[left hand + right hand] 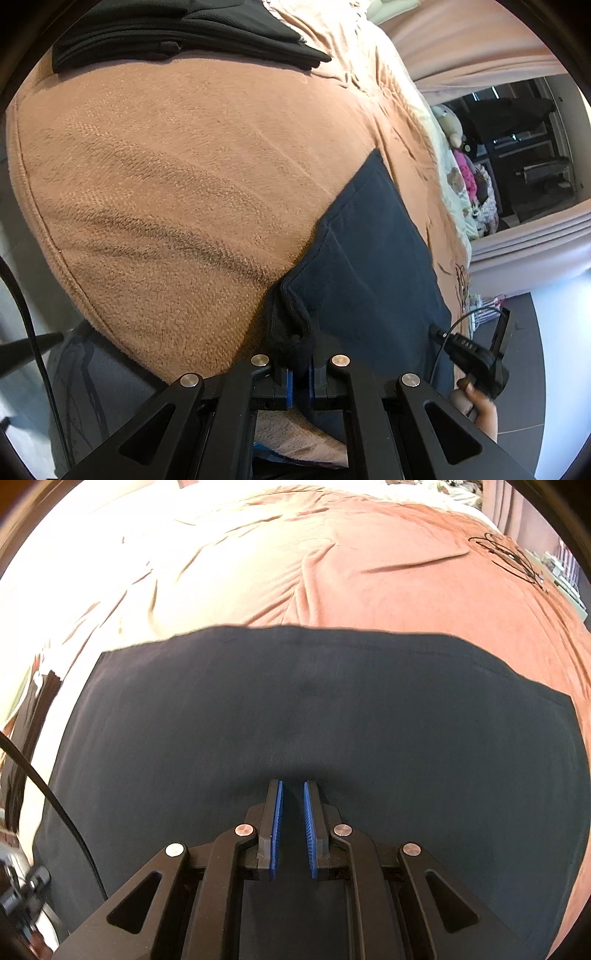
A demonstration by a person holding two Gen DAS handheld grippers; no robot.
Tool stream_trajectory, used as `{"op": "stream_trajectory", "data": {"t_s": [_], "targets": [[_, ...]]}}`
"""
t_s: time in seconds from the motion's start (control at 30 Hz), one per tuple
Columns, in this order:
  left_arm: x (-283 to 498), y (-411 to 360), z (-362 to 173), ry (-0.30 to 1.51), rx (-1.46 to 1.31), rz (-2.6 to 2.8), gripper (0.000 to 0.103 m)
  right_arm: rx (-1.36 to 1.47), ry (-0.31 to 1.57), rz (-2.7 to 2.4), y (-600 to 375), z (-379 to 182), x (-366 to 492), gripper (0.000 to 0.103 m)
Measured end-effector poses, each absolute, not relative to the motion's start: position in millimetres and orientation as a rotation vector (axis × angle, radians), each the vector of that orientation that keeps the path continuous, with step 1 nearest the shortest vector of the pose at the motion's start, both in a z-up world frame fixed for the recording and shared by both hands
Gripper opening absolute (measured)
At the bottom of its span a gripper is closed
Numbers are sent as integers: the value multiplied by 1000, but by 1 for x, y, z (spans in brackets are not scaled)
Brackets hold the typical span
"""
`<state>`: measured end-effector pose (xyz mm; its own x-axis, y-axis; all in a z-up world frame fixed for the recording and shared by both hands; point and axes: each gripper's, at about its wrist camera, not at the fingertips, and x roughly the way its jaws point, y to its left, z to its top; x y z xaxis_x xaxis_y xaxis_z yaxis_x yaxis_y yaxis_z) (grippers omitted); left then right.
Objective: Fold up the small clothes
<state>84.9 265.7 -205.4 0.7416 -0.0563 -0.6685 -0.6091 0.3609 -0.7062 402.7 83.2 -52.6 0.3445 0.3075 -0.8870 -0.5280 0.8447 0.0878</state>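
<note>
Wide open bedspread (166, 177) ahead of my left gripper (300, 373), nothing on it until the folded black stack (177, 40) at the far end. On the right view, the navy garment (314, 720) lies flat, bare cover beyond it, only a thin black cord (509, 554) far right.

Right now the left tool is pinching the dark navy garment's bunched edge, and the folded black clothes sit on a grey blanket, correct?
Not quite: the blanket is peach-orange, not grey, as the left wrist view shows. The left tool does pinch the navy garment, and the folded black clothes sit on that blanket.
</note>
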Motion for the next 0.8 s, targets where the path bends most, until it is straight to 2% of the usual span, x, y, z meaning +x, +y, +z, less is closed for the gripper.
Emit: {"op": "stream_trajectory", "data": {"t_s": [0.37,0.53,0.8], "targets": [[81,267,-205,670,-1199,370,4,-167,1124,518,83,-51,433,8],[75,269,-201,638,-1233,316,4,-146,1130,598,75,-44,404,9],[81,269,-175,561,-1235,177,4,-137,1179,680,60,-63,348,9]]}}
